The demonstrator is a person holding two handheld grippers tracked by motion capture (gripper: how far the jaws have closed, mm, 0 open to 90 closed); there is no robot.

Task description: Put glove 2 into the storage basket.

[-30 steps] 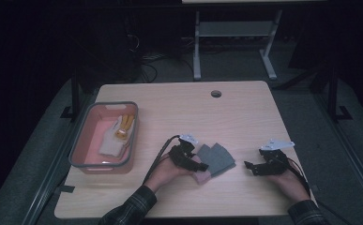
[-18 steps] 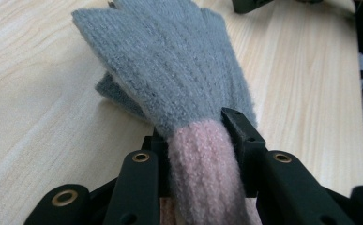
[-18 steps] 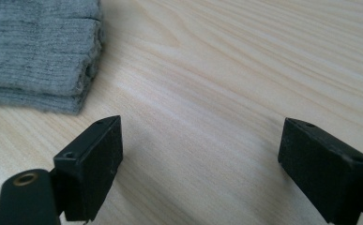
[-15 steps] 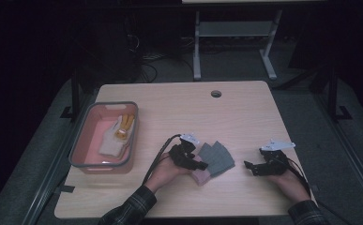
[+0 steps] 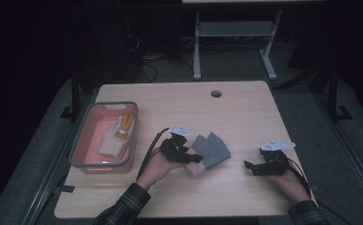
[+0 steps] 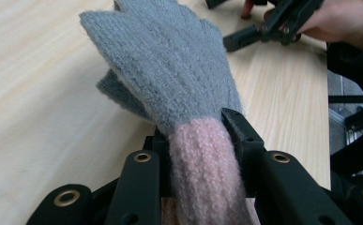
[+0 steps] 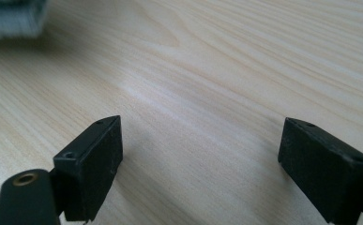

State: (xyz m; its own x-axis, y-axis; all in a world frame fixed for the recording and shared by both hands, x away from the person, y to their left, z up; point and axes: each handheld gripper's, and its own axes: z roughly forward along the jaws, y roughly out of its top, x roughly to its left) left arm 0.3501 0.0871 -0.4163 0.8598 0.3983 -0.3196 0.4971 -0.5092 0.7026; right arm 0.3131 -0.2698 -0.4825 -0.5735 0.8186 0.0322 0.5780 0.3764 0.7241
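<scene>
Fingers of the left gripper (image 6: 198,140) are clamped on the pink cuff of a grey knitted glove (image 6: 170,65), having just been closing onto it; the cuff runs straight back between the two black fingers (image 6: 245,140), squeezed narrow, and the grey hand part fans out ahead of the tips over the bench (image 6: 38,117). A second grey layer shows beneath the glove's left edge, and whether it touches the wood cannot be told. From the high view, the left gripper (image 5: 191,157) sits near the bench's middle with the glove (image 5: 212,150) spreading away from it toward the right, the cuff at the gripper's end. The right gripper (image 5: 254,166) rests well apart from the glove, on the bench's right side, in the person's right hand (image 5: 289,180). Its fingers (image 7: 94,159) stand wide and released, with bare wood between them and a blurred grey edge of the glove (image 7: 12,18) far off at the upper left. A pink bin (image 5: 83,140) holding pale items sits at the bench's left edge.
</scene>
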